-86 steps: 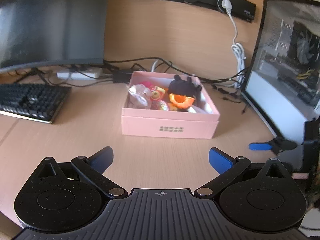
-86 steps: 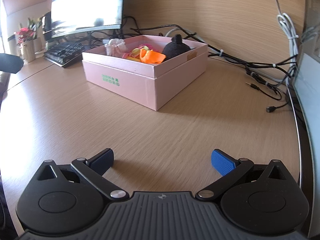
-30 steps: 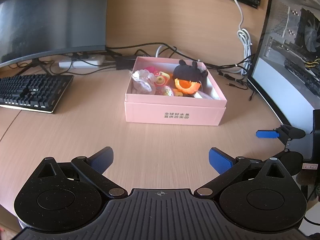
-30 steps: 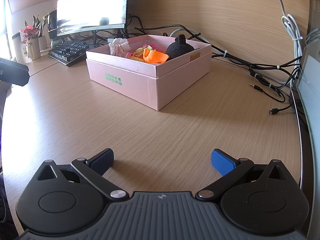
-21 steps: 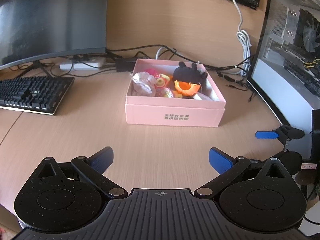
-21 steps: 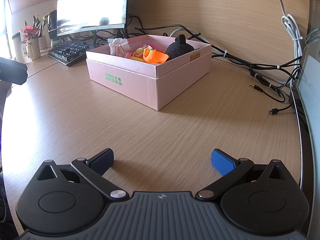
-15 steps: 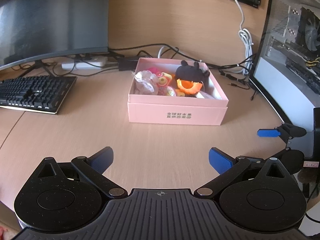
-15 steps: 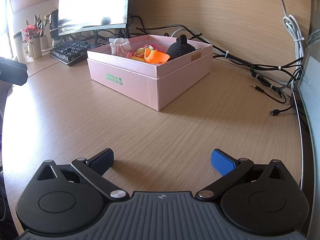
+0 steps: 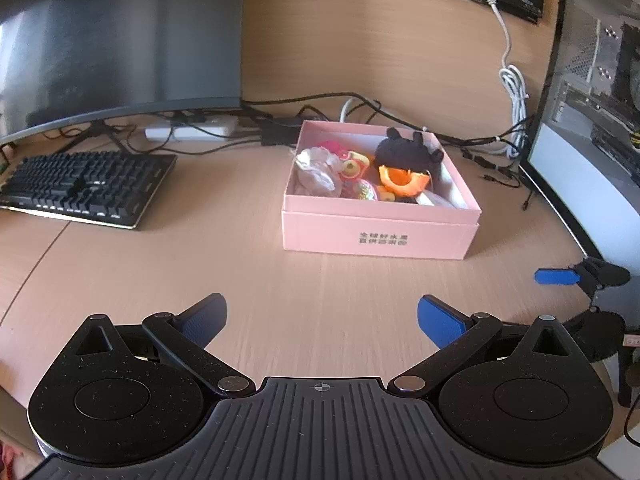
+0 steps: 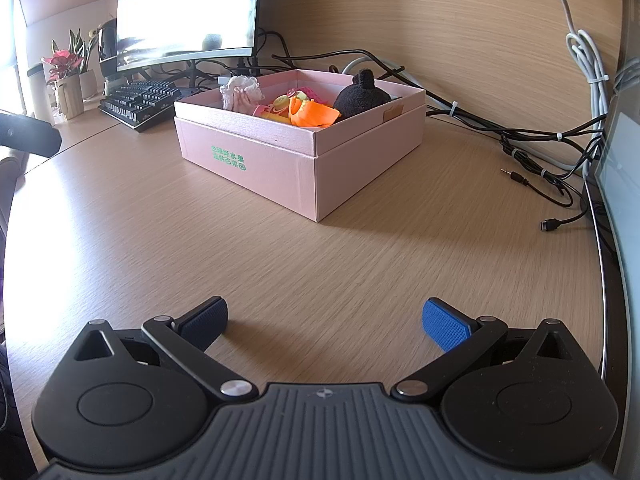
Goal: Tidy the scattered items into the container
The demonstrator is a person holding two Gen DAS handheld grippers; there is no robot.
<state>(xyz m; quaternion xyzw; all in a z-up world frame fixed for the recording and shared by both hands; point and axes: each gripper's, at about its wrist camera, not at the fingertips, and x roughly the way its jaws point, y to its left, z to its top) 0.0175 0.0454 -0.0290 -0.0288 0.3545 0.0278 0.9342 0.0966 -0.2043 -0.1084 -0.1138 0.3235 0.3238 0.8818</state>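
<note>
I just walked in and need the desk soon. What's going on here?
A person holds two handheld grippers over the desk, tidying small items into the pink box. The black plush, an orange toy and a white fabric piece are in it. The left gripper and right gripper are both open, hold nothing, and sit short of the box. No loose items show on the desk.
</note>
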